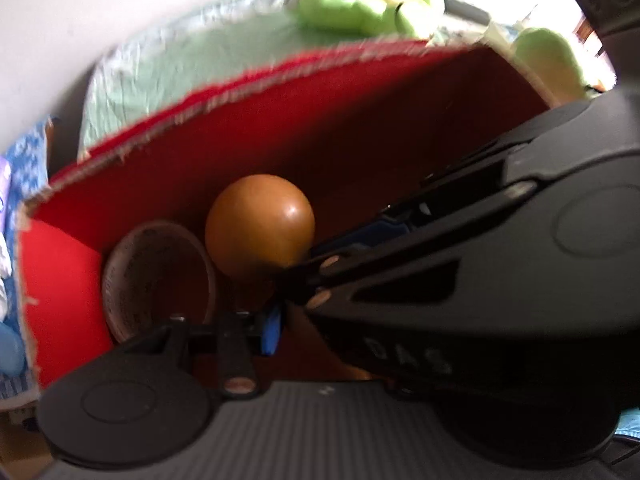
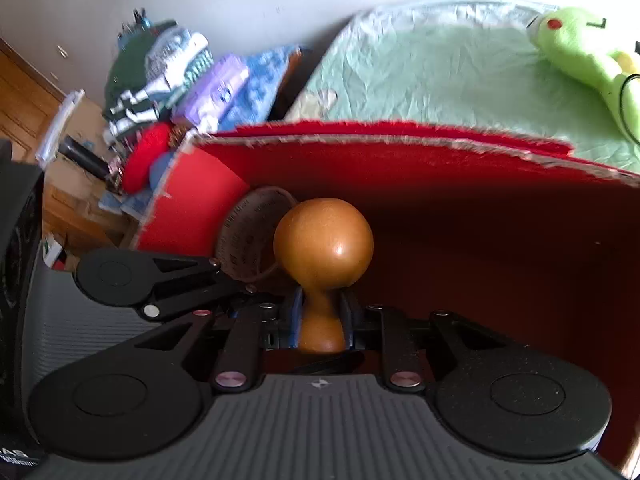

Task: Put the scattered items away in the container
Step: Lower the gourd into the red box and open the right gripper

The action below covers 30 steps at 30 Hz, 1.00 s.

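Red box (image 2: 460, 216) interior: right claw (image 2: 322, 320) clamps gourd (image 2: 323, 248) neck, bulb up; left claw (image 1: 276, 304) state unclear.

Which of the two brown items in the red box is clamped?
The gourd: the right tool pinches its narrow neck. The round disc behind it leans free.

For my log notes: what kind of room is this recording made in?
Most likely a bedroom: a bed with a green sheet, a green plush toy on it, and folded clothes piled beside it.
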Available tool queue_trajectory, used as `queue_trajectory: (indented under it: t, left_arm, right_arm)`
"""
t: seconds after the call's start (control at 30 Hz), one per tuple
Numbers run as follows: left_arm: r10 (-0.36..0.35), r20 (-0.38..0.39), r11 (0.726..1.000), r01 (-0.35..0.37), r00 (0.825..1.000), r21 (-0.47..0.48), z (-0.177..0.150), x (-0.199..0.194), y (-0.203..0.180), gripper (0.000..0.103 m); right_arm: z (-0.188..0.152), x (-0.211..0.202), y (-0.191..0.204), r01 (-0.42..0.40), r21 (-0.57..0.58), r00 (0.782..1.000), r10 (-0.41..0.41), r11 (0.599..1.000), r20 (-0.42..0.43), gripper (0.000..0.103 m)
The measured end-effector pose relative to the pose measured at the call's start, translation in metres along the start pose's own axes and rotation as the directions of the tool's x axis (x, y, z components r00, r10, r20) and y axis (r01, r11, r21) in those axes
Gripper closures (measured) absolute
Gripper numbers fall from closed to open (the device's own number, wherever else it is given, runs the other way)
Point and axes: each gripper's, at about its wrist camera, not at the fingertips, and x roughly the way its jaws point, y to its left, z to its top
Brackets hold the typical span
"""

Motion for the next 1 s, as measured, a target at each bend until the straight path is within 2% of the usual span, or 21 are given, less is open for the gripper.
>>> queue_trajectory:
  t: [0.07,0.1,0.17,0.33,0.47,0.57,0.77,0.9,1.0]
  left_arm:
    - [-0.015,-0.036,1.0,0.015,0.999,-0.016,0.001,0.005,0.003,0.063]
    - [-0.009,-0.054,1.0,0.009,0.999,-0.013,0.002,0.007,0.003,0.064]
    - [0.009,-0.096,1.0,-0.011,0.995,-0.017,0.003,0.014,0.002,0.064]
    - [-0.028,-0.113,0.989,0.012,0.993,-0.144,0.002,0.021,0.02,0.062]
    - [-0.004,-0.14,0.986,-0.02,0.99,-0.166,0.002,0.026,0.022,0.061]
    - [0.024,-0.148,0.984,-0.05,0.989,-0.172,0.001,0.027,0.022,0.058]
    - [0.058,-0.161,0.981,-0.086,0.985,-0.174,0.001,0.028,0.023,0.055]
    - [0.087,-0.171,0.972,-0.121,0.982,-0.2,0.001,0.028,0.026,0.047]
    - [0.101,-0.152,0.973,-0.129,0.983,-0.19,0.0,0.024,0.025,0.046]
  right_arm:
    - [0.002,0.007,-0.003,-0.001,0.023,1.0,0.002,1.0,-0.028,0.089]
    - [0.003,0.01,-0.005,-0.011,0.031,0.999,0.012,0.999,-0.04,0.096]
    - [0.003,0.017,-0.009,-0.025,0.06,0.997,0.029,0.998,-0.076,0.097]
    - [0.001,0.024,-0.026,-0.112,0.166,0.989,0.126,0.98,-0.081,0.103]
    - [-0.002,0.028,-0.04,-0.195,0.245,0.973,0.218,0.95,-0.07,0.103]
    - [-0.006,0.028,-0.045,-0.23,0.281,0.964,0.258,0.932,-0.064,0.103]
    - [-0.006,0.026,-0.042,-0.252,0.272,0.956,0.283,0.929,-0.08,0.102]
    - [-0.005,0.028,-0.04,-0.271,0.26,0.949,0.303,0.927,-0.09,0.098]
    - [-0.006,0.027,-0.04,-0.272,0.26,0.949,0.303,0.927,-0.088,0.096]
